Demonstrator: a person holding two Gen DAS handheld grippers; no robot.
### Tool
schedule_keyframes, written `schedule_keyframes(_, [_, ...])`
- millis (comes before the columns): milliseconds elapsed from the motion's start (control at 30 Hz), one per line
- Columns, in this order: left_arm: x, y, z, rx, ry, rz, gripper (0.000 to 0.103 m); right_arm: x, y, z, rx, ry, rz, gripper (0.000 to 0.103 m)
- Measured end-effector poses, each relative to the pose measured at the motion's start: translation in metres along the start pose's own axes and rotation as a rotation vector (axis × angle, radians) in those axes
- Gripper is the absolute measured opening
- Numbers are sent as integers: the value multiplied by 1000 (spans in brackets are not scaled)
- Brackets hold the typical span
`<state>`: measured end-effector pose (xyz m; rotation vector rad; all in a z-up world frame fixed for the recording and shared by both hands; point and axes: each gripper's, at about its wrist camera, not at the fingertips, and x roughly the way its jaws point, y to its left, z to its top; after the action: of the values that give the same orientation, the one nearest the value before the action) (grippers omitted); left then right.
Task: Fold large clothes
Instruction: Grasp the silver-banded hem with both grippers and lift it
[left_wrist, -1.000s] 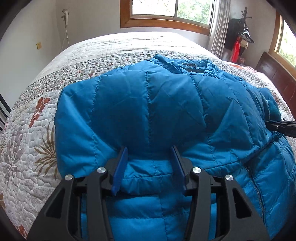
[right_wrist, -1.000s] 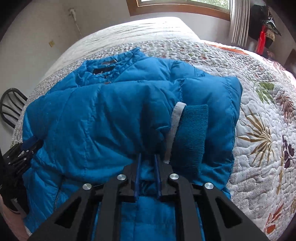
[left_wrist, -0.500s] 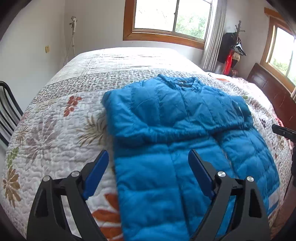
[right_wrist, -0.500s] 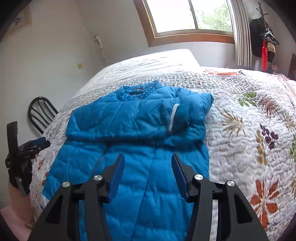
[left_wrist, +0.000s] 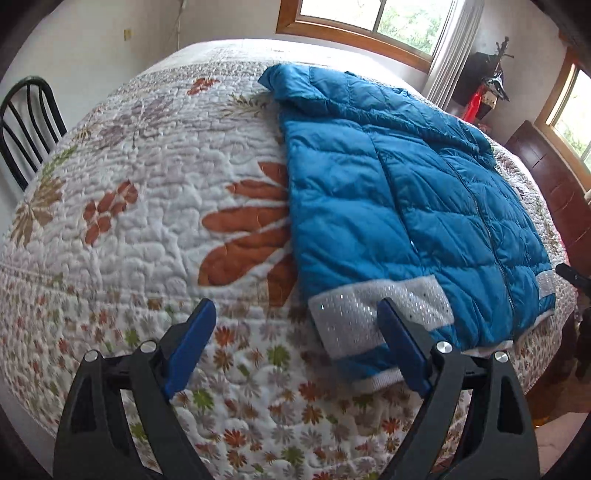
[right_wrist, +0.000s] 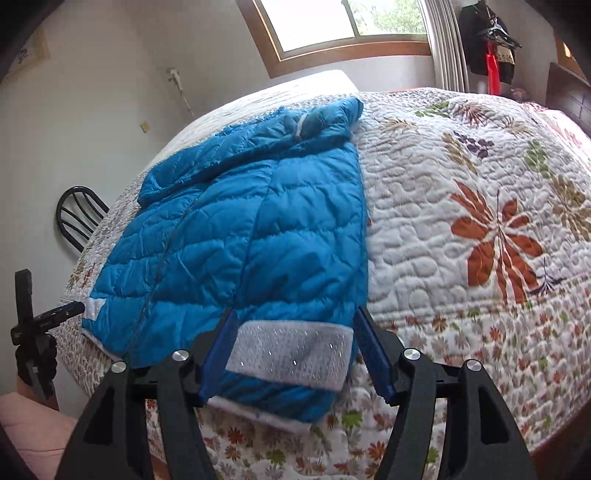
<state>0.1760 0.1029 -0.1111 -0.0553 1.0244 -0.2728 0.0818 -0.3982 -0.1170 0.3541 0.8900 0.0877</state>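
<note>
Both claws off the blue jacket (left_wrist: 406, 192) since before, left claw (left_wrist: 295, 343) spread, right claw (right_wrist: 295, 354) opening over hem

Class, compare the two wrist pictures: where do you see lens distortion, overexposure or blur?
Left wrist view: the fisheye bulges the quilted bed into a dome; dark corners; the window is bright. Right wrist view: same bulge; the window is blown out to white; the blue jacket is sharp, its white hem band slightly smeared.
</note>
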Motion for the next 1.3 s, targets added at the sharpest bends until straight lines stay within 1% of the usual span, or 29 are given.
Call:
schedule_keyframes(100, [5, 5, -9, -51, 9, -91, 88, 2, -7, -15, 37, 26, 28, 65])
schedule_keyframes(167, [11, 6, -10, -79, 32, -150, 88, 7, -8, -22, 53, 45, 39, 65])
schedule_keyframes(200, [14, 5, -11, -87, 38, -164, 88, 9, -8, -26, 57, 52, 47, 65])
schedule_keyframes(267, [17, 1, -12, -82, 30, -161, 88, 15, -8, -30, 64, 63, 78, 66])
schedule_keyframes(367, [19, -4, -11, -84, 29, -191, 88, 22, -8, -31, 70, 59, 93, 66])
schedule_keyframes(433, [21, -11, -9, -74, 28, -217, 80, 26, -7, -29, 77, 56, 109, 60])
schedule_keyframes(467, [22, -13, -9, -74, 32, -247, 67, 28, -5, -28, 72, 55, 113, 55])
schedule_keyframes(500, [24, -13, -9, -84, 41, -275, 58, 31, -3, -28, 65, 58, 122, 47])
schedule_keyframes(533, [26, -14, -8, -94, 46, -289, 54, 33, 0, -27, 58, 61, 120, 41])
schedule_keyframes(567, [27, -15, -8, -105, 41, -289, 45, 33, 1, -26, 57, 64, 122, 38])
schedule_keyframes(600, [28, -14, -8, -120, 37, -296, 34, 32, 1, -25, 63, 64, 132, 31])
schedule_keyframes(633, [27, -13, -8, -140, 34, -312, 30, 30, 1, -25, 69, 60, 139, 24])
schedule_keyframes(667, [25, -11, -8, -160, 25, -324, 21, 27, 0, -24, 72, 53, 146, 21])
schedule_keyframes(700, [22, -10, -9, -172, 11, -335, 16, 23, 1, -24, 70, 41, 151, 17])
schedule_keyframes(767, [13, -12, -10, -169, -23, -341, 13, 13, 3, -23, 54, 14, 154, 14])
schedule_keyframes(867, [-1, -19, -14, -122, -58, -319, 12, -1, 3, -25, 50, -15, 177, 13])
schedule_keyframes(967, [-16, -22, -25, -84, -63, -328, 12, -17, 0, -34, 42, -42, 190, 13])
schedule_keyframes(1100, [-32, -20, -50, -38, -50, -318, 12, -31, 0, -55, 48, -51, 215, 13])
schedule_keyframes(1233, [-30, -12, -68, -32, -59, -303, 12, -20, -7, -79, 99, -14, 193, 13])
schedule_keyframes(1300, [-22, -10, -68, -45, -49, -309, 12, -13, -13, -81, 135, -10, 215, 13])
